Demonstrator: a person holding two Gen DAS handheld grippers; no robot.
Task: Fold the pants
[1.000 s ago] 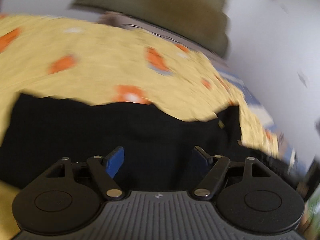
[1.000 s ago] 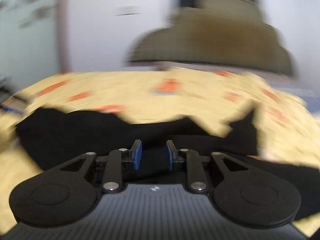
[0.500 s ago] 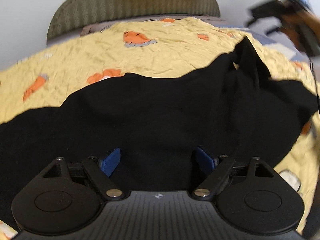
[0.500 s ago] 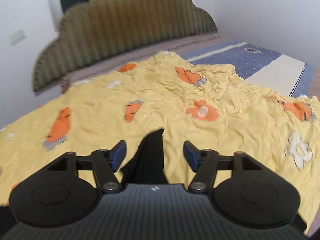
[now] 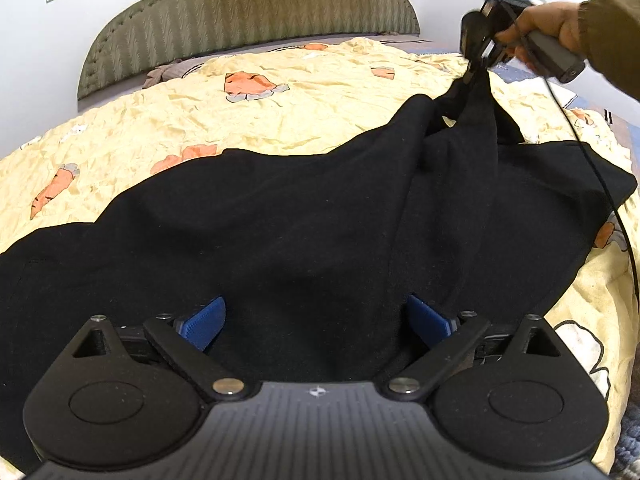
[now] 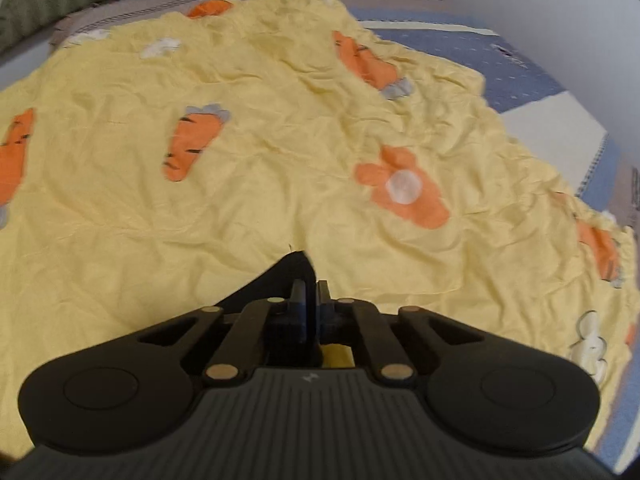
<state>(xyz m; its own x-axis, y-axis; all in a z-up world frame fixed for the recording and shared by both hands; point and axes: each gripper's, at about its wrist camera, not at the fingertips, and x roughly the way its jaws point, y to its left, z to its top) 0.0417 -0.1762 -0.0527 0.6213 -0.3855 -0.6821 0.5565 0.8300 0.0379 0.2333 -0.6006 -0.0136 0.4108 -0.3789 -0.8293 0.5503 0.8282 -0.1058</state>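
Observation:
Black pants (image 5: 304,216) lie spread across the yellow carrot-print bedspread (image 5: 248,120). My left gripper (image 5: 316,322) is open, its blue pads wide apart just above the near part of the pants, holding nothing. My right gripper (image 6: 310,296) is shut on a corner of the black pants (image 6: 288,270) and holds it up off the bed. In the left wrist view that right gripper (image 5: 474,70) is at the upper right, with the pants fabric pulled up into a peak under it.
A green padded headboard (image 5: 248,12) stands at the far end against a white wall. A blue and white sheet (image 6: 520,76) shows past the bedspread's right edge. A black cable (image 5: 600,184) hangs from the right gripper over the pants.
My right gripper has closed on the pants corner; it was open half a second ago. It has tilted down toward the bedspread. The left gripper stays open over the pants.

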